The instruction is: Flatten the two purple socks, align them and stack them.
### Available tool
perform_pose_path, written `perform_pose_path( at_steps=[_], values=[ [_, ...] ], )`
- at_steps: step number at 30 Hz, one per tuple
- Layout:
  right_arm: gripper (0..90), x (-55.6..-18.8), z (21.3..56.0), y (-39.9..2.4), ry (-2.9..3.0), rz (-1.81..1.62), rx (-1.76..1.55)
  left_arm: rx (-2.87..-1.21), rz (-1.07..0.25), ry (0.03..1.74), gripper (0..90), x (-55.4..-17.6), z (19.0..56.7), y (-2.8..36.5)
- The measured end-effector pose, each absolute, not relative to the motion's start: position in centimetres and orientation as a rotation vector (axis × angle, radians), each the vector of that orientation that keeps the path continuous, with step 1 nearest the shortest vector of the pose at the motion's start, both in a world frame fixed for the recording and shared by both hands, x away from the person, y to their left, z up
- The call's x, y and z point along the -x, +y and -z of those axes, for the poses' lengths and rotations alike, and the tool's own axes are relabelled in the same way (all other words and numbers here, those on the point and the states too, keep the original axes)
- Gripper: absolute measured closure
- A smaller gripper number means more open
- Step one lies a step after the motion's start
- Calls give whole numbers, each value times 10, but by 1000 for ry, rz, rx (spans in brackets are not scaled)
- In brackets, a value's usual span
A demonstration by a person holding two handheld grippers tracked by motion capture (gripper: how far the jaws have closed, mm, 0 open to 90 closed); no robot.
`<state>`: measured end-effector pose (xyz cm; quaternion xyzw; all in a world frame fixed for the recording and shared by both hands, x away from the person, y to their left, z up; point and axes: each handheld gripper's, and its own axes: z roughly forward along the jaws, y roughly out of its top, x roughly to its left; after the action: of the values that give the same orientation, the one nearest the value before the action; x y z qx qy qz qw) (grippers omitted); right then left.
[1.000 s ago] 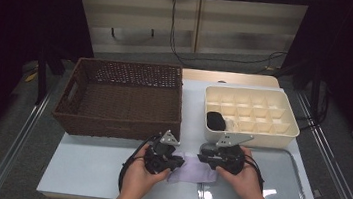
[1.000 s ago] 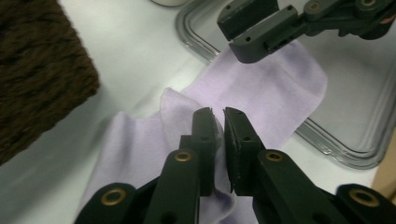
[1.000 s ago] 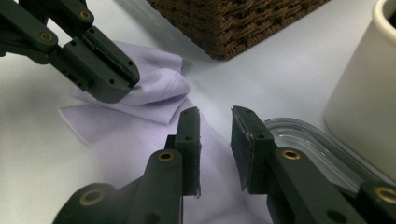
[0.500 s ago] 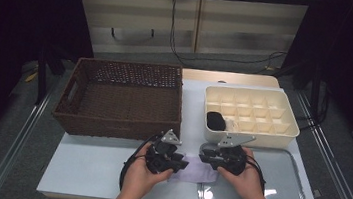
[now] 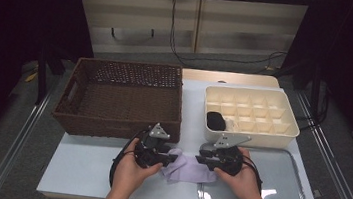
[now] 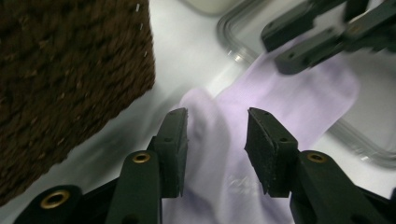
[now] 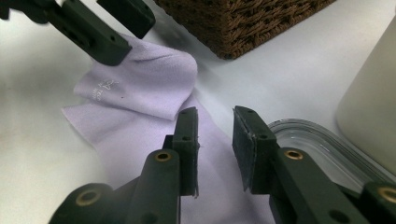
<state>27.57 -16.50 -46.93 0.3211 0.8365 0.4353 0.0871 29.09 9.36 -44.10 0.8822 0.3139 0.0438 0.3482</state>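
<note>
A: Figure: a lilac sock [image 5: 188,168] lies on the table [image 5: 81,169] between the left gripper [image 5: 163,159] and the right gripper [image 5: 199,159]. Why does it lie there?

B: It lies at the front edge, one end just over the rim of the clear tray [image 5: 284,192], the other end folded back on itself, as the right gripper view shows [image 7: 154,84]. The person appears to be folding it. Both grippers point inward at it from either side.

A: And the jaws?

B: The left jaws have just been opening; in the left gripper view they stand apart over the sock [image 6: 219,154], pads clear of the cloth, so the fold seems to have been let go. The right jaws stand narrowly apart above the sock, gripping nothing.

A: The other things?

B: A dark wicker basket [image 5: 119,100] stands behind the left hand [image 5: 131,172]. A cream divided box [image 5: 251,113] stands behind the right hand [image 5: 238,179], with a dark rolled item [image 5: 215,120] in one near-left cell, probably a finished piece.

A: Surface and room?

B: The table is pale and smooth. Beyond it are a light panelled wall, hanging cables and dark surroundings.
</note>
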Motion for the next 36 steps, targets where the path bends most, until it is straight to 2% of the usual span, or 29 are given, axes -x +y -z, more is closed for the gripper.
perform_pose_path(
  at_steps=[2, 3, 4, 6, 10, 24, 30, 36],
  values=[
    [709, -276, 469, -165, 2491, -1295, -962, -2304, -111, 823, 565, -292, 447, 94],
    [709, -276, 469, -165, 2493, -1292, -964, -2313, -104, 830, 603, -292, 449, 94],
    [709, -276, 469, -166, 2489, -1297, -966, -2317, -86, 826, 698, -292, 450, 95],
    [709, -276, 469, -167, 2487, -1295, -960, -2331, -73, 811, 798, -291, 451, 94],
    [709, -276, 468, -168, 2481, -1300, -966, -2313, -52, 787, 837, -289, 447, 88],
    [706, -274, 466, -177, 2453, -1304, -992, -2331, 25, 682, 807, -278, 450, 56],
    [700, -274, 466, -178, 2450, -1306, -998, -2317, 21, 684, 678, -277, 451, 53],
    [700, -275, 467, -176, 2456, -1304, -993, -2296, 24, 682, 630, -277, 448, 56]
  ],
)
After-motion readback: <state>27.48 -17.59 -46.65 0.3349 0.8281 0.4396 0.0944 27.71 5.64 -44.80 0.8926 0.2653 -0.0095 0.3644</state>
